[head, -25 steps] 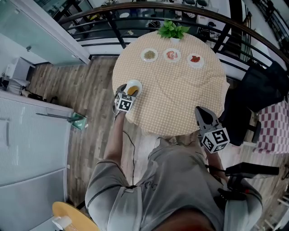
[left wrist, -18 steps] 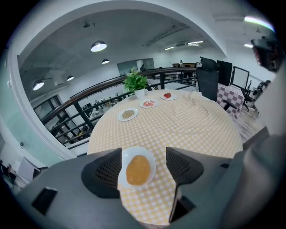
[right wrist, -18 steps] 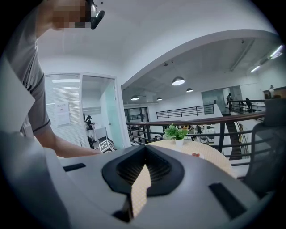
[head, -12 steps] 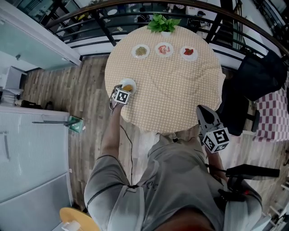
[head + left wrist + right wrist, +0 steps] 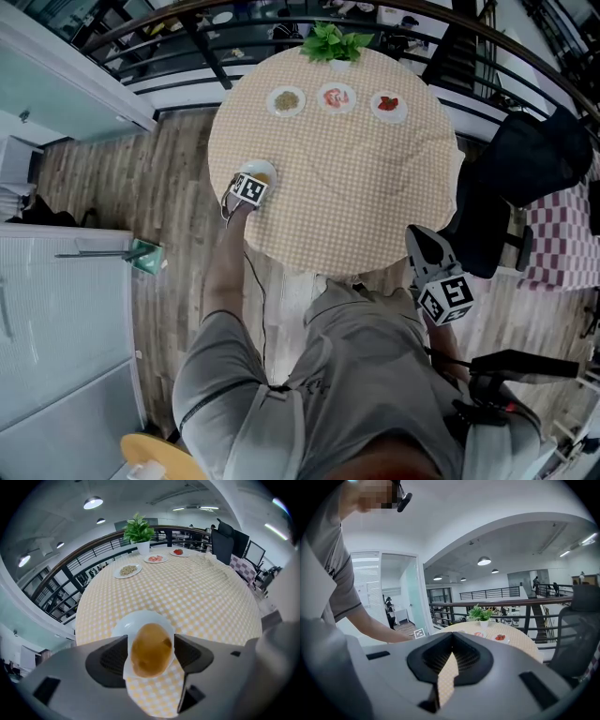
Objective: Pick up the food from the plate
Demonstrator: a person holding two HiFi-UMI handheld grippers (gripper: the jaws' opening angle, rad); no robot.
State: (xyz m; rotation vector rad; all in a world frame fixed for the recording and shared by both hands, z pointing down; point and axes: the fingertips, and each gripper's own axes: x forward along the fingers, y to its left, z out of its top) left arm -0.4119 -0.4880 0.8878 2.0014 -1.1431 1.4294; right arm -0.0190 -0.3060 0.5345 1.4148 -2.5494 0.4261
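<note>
your left gripper (image 5: 150, 654) jaws apart, straddling the golden food (image 5: 151, 646) on the white plate (image 5: 137, 620) by the table (image 5: 211, 602) edge; right gripper (image 5: 451, 644) jaws together, empty. squeeze off-centre and it slips, or the plate slides off.

The left arm (image 5: 223, 267) reaches out straight to the tabletop's left edge; its left claw (image 5: 251, 180) points steeply down, jaws wide apart on either side of the food (image 5: 151, 649); the right claw (image 5: 421, 238) hangs close to the body off the tabletop's near right edge, pointing slightly below level, jaws together on nothing.
</note>
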